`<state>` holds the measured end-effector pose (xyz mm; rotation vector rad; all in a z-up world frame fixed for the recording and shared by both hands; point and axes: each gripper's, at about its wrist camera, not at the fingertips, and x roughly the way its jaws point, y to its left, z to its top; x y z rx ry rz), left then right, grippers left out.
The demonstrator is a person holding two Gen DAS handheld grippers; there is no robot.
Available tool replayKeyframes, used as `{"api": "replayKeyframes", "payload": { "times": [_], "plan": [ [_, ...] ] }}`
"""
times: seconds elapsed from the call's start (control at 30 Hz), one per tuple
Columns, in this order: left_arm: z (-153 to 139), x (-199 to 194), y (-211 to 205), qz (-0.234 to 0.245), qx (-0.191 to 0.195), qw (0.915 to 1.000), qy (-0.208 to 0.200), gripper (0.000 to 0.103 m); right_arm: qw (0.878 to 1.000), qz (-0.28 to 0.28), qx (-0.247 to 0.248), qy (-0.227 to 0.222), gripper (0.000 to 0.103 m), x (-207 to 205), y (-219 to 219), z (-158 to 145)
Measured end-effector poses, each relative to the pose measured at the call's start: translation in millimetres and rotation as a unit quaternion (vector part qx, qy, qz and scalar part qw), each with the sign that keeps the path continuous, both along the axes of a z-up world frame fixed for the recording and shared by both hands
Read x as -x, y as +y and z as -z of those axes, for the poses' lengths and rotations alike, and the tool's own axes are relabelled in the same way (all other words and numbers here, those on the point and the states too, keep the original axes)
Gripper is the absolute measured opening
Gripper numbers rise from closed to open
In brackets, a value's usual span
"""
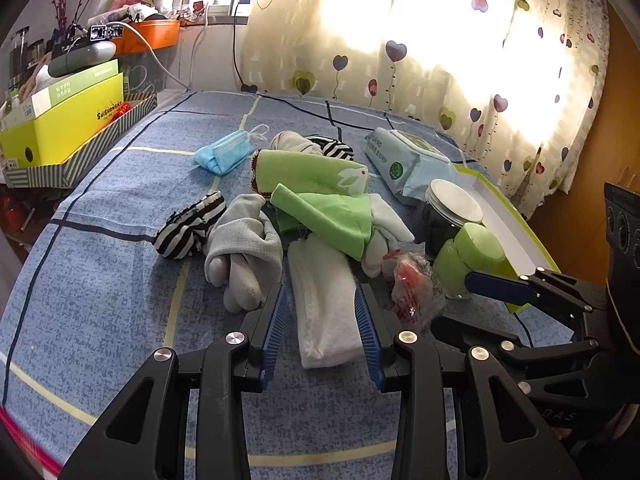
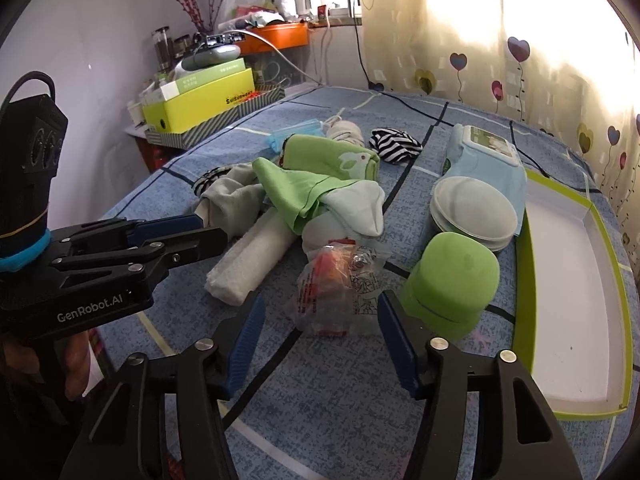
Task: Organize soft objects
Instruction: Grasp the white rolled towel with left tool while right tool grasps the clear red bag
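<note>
A heap of soft things lies on the blue bed: a white rolled towel (image 1: 324,308), grey socks (image 1: 244,248), a striped sock (image 1: 190,226), green cloths (image 1: 320,196) and a blue face mask (image 1: 224,154). My left gripper (image 1: 322,330) is open, its jaws either side of the towel's near end. It also shows in the right wrist view (image 2: 200,236), beside the towel (image 2: 248,264). My right gripper (image 2: 320,344) is open and empty, just short of a crinkly plastic packet (image 2: 340,288) with red print.
A green-lidded jar (image 2: 448,284), a white-lidded jar (image 2: 472,212) and a wipes pack (image 2: 484,152) stand right of the heap. An open white box lid with green rim (image 2: 576,300) lies at the right. A second striped sock (image 2: 394,144) lies behind. Stacked boxes (image 1: 68,120) sit at far left.
</note>
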<state>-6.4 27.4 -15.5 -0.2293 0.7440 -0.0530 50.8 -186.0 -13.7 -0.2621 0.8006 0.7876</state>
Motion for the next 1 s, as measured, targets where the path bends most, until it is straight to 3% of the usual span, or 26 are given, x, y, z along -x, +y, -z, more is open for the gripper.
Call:
{"api": "replayKeyframes", "payload": {
  "times": [0.43,0.63,0.77,1.0],
  "plan": [
    [18,-9,13,0.023,0.039,0.9988,0.020,0.037,0.999,0.016,0.049,0.003,0.053,-16,29,23],
    [23,-11,11,0.031,0.044,0.9981,0.028,0.037,0.997,0.018,0.068,-0.011,0.039,-18,34,27],
    [24,-13,9,0.034,0.047,0.9977,0.034,0.037,0.998,0.015,0.058,-0.010,0.031,-16,29,25],
    [31,-20,2,0.039,0.062,0.9960,0.050,0.037,0.999,0.011,0.037,-0.008,0.030,-7,15,18]
  ]
}}
